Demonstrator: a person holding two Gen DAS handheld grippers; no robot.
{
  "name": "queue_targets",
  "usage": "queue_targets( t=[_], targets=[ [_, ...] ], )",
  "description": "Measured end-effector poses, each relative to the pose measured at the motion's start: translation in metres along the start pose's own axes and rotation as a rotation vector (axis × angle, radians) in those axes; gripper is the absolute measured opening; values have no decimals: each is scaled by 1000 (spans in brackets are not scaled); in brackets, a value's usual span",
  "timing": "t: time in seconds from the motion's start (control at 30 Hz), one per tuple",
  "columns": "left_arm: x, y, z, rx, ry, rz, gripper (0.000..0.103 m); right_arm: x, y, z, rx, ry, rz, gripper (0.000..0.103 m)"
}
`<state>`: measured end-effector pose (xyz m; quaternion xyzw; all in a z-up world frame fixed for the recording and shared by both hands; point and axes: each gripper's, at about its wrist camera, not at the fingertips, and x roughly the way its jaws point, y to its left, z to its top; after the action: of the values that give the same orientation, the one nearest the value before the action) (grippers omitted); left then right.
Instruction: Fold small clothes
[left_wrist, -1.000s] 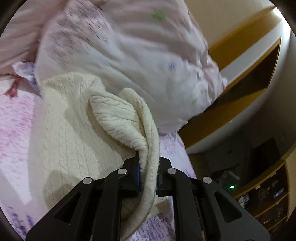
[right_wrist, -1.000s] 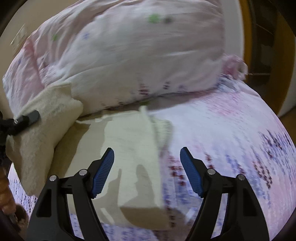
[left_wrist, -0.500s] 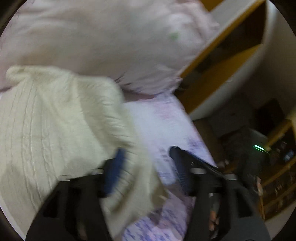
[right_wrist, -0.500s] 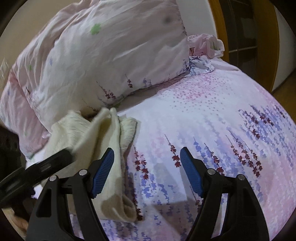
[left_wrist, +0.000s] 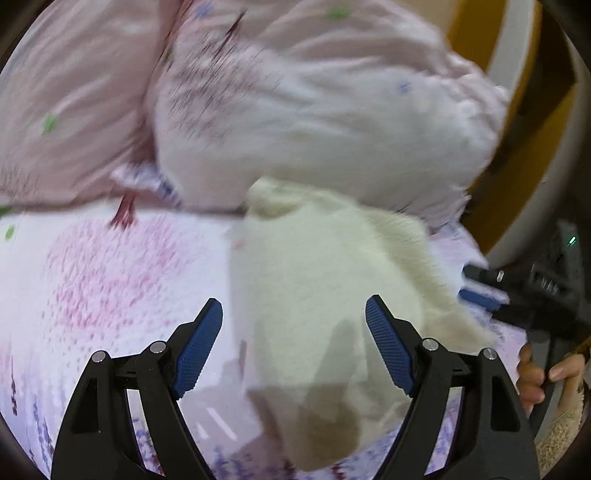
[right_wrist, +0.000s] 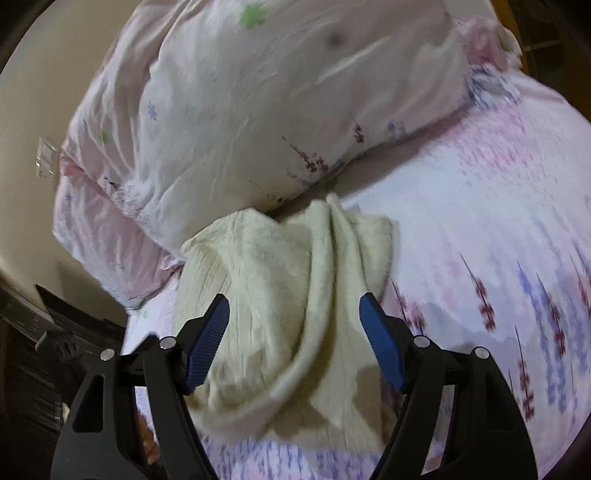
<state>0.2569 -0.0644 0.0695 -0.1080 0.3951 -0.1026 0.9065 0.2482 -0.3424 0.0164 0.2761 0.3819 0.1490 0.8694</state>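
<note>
A cream cable-knit garment (left_wrist: 325, 302) lies bunched on the flowered bed sheet (left_wrist: 110, 280), its far edge against a pillow. My left gripper (left_wrist: 293, 317) is open and empty, hovering just above the garment's near part. In the right wrist view the same garment (right_wrist: 280, 295) lies folded over with a thick rolled edge running toward me. My right gripper (right_wrist: 293, 317) is open and empty, jaws spread either side of that edge. The right gripper also shows at the right of the left wrist view (left_wrist: 517, 291), beside the garment.
Two pale pink flowered pillows (left_wrist: 314, 110) lie behind the garment; they also show in the right wrist view (right_wrist: 258, 110). A wooden bed frame and shelves (left_wrist: 517, 74) stand at the right. The bed's edge drops off at the left of the right wrist view (right_wrist: 74, 332).
My left gripper has let go of the garment's edge, opened and swung back over it. The lifted part now lies folded down. My right gripper moved in over the garment.
</note>
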Motion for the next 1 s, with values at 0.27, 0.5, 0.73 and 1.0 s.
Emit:
queue_targets(
  t=[0.27, 0.5, 0.73, 1.0],
  targets=[
    [20, 9, -12, -13, 58, 1, 82, 48, 30, 7, -139, 32, -104, 7],
    [18, 13, -20, -37, 75, -53, 85, 14, 7, 6, -78, -137, -182, 6],
    [16, 4, -30, -15, 93, -64, 85, 29, -20, 5, 10, -52, -266, 11],
    [9, 10, -39, -42, 100, -77, 85, -14, -26, -18, 74, 16, -109, 66]
  ],
)
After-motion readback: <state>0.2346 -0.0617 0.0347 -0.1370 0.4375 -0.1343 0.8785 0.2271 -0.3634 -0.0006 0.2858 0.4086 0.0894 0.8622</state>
